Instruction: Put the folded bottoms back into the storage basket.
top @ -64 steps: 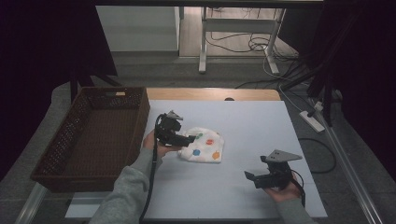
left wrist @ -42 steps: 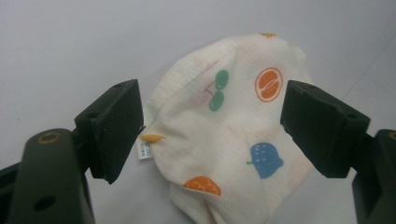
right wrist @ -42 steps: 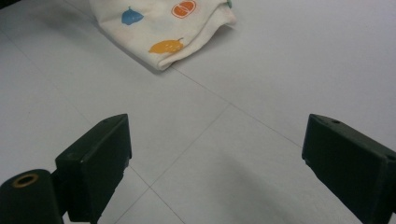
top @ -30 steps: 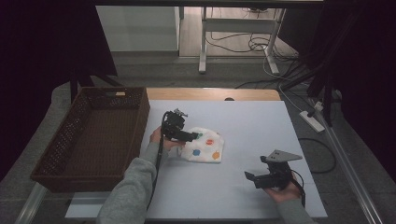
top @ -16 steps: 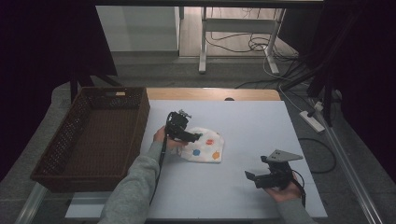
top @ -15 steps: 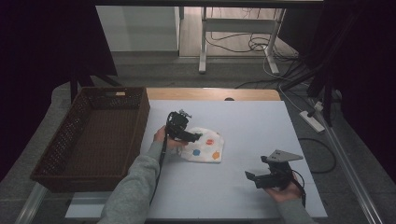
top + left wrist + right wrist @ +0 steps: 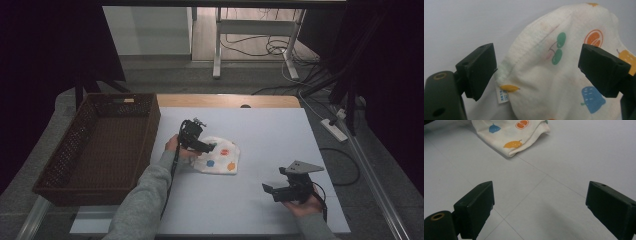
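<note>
A cream cloth point(image 7: 221, 156) printed with coloured fruit and houses lies crumpled near the middle of the pale table point(image 7: 260, 135). My left gripper point(image 7: 207, 148) hovers over the cloth's left edge, open. In the left gripper view the cloth point(image 7: 559, 75) bulges up between the two wide-apart jaws, a small label at its hem. My right gripper point(image 7: 269, 190) is open low over the table's front right, apart from the cloth. In the right gripper view the cloth point(image 7: 510, 132) lies well ahead of the jaws, with bare table between them.
A dark woven basket point(image 7: 95, 142) stands at the table's left edge, empty inside as far as I can see. A power strip point(image 7: 334, 129) and cables lie on the floor to the right. Desk legs stand beyond the far edge.
My left gripper has crept right and slightly forward onto the cloth's left edge. The right gripper has stayed put.
</note>
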Tool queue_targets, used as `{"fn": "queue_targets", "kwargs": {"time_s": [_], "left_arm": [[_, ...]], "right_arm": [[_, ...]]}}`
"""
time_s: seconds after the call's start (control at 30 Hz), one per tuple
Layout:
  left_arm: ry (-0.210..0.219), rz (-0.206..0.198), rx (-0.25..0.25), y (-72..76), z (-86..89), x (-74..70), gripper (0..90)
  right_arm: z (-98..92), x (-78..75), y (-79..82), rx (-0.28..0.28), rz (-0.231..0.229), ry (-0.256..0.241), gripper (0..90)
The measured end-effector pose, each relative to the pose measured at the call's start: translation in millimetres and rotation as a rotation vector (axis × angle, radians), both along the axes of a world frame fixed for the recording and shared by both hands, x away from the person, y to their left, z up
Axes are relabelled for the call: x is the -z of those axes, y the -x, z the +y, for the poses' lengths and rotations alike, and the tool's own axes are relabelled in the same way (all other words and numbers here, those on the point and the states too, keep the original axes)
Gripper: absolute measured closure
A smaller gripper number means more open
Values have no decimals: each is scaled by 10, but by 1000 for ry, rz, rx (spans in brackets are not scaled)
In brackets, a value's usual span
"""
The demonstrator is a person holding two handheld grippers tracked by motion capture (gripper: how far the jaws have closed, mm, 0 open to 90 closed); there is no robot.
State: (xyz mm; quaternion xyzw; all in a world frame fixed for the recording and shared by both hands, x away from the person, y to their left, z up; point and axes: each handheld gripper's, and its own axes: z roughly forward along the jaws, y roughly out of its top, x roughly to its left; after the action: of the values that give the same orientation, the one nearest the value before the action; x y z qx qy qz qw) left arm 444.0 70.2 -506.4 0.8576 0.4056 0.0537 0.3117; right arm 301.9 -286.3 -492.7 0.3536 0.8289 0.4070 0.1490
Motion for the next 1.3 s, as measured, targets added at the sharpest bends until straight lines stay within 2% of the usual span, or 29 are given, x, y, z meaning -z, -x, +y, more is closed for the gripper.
{"fn": "queue_targets", "kwargs": {"time_s": [0.17, 0.47, 0.6, 0.8, 0.87, 1.0, 1.17, 1.3], "left_arm": [[-10, 17, -7, -40, -29, 66, 124], [-43, 43, 19, -74, -87, 145, 116], [-40, 57, 26, -77, -102, 169, 117], [-41, 58, 48, -64, -105, 157, 168], [-43, 52, 61, -44, -119, 151, 206], [-38, 27, 96, 30, -155, 144, 367], [22, 46, 125, 95, -129, 157, 647], [29, 46, 136, 113, -117, 157, 712]], "right_arm": [[0, 3, -2, 0, 1, 1, 84], [-7, 0, 0, 1, 2, -2, 84], [-7, 0, 1, 4, 0, -6, 84], [-8, 0, 0, 4, 1, -6, 84], [-8, -1, -1, 2, 1, -2, 84], [-9, -1, 0, 4, 0, -6, 84], [-8, -3, 2, 2, 1, -1, 84], [-7, -2, 2, 2, 1, 1, 85]]}}
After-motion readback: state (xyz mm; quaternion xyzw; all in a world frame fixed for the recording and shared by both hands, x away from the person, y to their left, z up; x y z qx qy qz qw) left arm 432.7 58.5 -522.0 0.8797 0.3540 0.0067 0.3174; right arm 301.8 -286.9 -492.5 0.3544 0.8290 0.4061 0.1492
